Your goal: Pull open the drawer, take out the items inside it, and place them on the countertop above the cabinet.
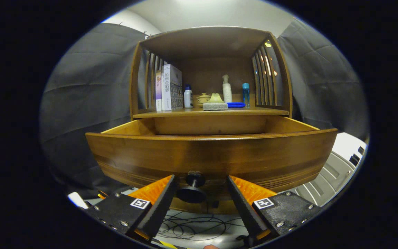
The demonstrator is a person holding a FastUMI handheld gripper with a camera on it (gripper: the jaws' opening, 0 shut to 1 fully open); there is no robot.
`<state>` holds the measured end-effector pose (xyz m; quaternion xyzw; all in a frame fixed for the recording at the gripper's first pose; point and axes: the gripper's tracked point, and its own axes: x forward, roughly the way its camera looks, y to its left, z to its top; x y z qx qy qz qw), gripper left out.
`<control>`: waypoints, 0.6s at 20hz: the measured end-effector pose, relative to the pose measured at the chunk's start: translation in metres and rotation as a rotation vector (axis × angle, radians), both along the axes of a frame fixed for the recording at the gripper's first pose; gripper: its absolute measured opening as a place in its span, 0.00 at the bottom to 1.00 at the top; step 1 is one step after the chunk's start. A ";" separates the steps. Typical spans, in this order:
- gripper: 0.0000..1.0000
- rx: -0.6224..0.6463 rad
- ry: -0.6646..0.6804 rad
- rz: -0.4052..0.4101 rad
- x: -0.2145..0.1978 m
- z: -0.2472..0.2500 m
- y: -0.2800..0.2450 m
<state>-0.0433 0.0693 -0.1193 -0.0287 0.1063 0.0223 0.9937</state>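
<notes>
While the wooden drawer [211, 152] stands pulled well out of the cabinet [209, 45], its curved front fills the middle of the frame, and its inside floor is hidden behind that front. Its dark round knob [192, 191] sits low at centre, between the two fingers of the gripper [200, 193]. The fingers are spread wide, one on each side of the knob, with a clear gap to either; neither presses on it.

Above the drawer, in the upper middle, the countertop [250, 111] carries boxes [168, 88] at the left, a small white bottle [188, 97], a little lidded pot [204, 98], a grey block [215, 106] with a yellowish piece on it, a pump bottle [227, 89], a flat blue item [236, 104] and a blue bottle [246, 94]. Loose cables [199, 226] lie on the floor at the bottom, under the fingers.
</notes>
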 end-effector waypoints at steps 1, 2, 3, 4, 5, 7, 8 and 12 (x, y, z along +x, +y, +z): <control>0.92 -0.030 -0.015 -0.002 0.001 0.000 -0.002; 0.92 -0.049 -0.024 0.000 0.002 0.000 -0.003; 0.92 -0.057 -0.037 0.003 0.004 0.000 -0.002; 0.92 -0.058 -0.042 0.000 0.008 -0.001 -0.002; 0.92 -0.057 -0.048 -0.004 0.012 0.000 -0.003; 0.92 -0.050 -0.051 -0.016 0.022 0.001 -0.003; 0.92 -0.048 -0.051 -0.021 0.027 0.001 -0.003; 0.92 -0.049 -0.072 -0.039 0.047 0.006 -0.003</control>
